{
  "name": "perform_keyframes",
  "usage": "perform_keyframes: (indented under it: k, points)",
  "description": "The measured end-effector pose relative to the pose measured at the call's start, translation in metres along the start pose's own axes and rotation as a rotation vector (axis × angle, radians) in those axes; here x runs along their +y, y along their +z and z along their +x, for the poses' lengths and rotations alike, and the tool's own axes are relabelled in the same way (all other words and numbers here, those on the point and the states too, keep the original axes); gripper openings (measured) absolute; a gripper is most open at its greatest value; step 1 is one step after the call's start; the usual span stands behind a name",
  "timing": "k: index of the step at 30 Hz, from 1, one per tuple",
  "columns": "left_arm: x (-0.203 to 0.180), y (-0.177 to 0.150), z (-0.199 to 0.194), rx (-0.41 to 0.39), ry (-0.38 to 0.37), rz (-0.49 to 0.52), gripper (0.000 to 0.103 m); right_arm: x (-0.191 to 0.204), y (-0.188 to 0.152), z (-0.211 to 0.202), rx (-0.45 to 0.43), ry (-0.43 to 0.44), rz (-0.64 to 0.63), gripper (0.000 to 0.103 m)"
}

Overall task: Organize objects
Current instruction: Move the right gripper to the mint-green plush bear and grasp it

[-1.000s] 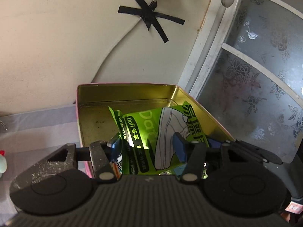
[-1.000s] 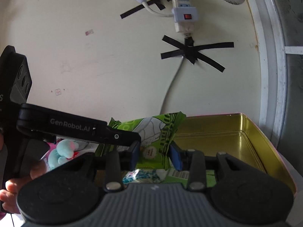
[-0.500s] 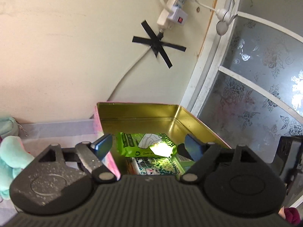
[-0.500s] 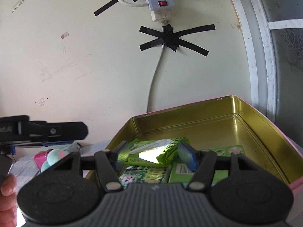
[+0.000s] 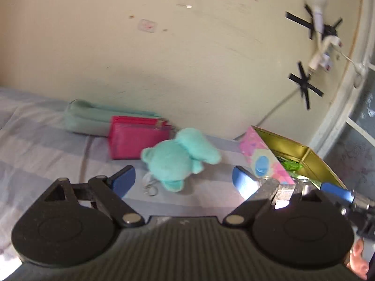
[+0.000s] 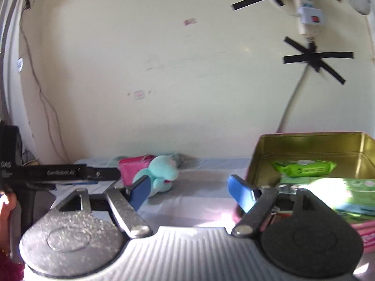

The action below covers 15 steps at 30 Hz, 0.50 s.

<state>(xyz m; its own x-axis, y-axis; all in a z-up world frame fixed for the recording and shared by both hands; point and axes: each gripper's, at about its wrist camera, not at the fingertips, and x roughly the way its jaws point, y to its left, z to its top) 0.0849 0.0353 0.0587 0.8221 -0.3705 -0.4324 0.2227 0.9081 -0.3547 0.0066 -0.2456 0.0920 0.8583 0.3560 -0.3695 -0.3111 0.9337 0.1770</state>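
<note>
While both grippers, left point(image 5: 184, 180) and right point(image 6: 189, 190), are opening empty, the plush point(image 5: 180, 158) is lying on the bed just ahead of the left one, left of the tin point(image 6: 311, 138).

The left gripper point(image 6: 61, 172) arm reads "GenRobot.AI".

Both wrist views low over bed, facing wall; share teal plush point(image 5: 180, 158) point(image 6: 161, 171).
</note>
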Motion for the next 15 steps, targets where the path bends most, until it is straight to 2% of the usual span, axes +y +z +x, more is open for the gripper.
perform_keyframes:
  k: [5, 7, 11, 13, 15]
  points:
    - [0.047, -0.01, 0.007, -0.004, 0.062, -0.116, 0.091, 0.042, -0.01, 0.044, 0.107, 0.074, -0.083, 0.075]
    - [0.059, -0.011, 0.017, 0.032, 0.088, -0.163, 0.091, 0.048, -0.006, 0.066, 0.13, 0.075, -0.085, 0.075]
    - [0.069, -0.01, 0.02, 0.048, 0.055, -0.221, 0.091, 0.041, 0.011, 0.111, 0.12, 0.051, -0.006, 0.079]
    - [0.069, -0.011, 0.018, 0.043, 0.041, -0.221, 0.091, 0.031, 0.022, 0.139, 0.121, 0.036, 0.07, 0.081]
    - [0.068, -0.01, 0.018, 0.043, 0.032, -0.218, 0.091, 0.022, 0.028, 0.166, 0.148, 0.062, 0.16, 0.084]
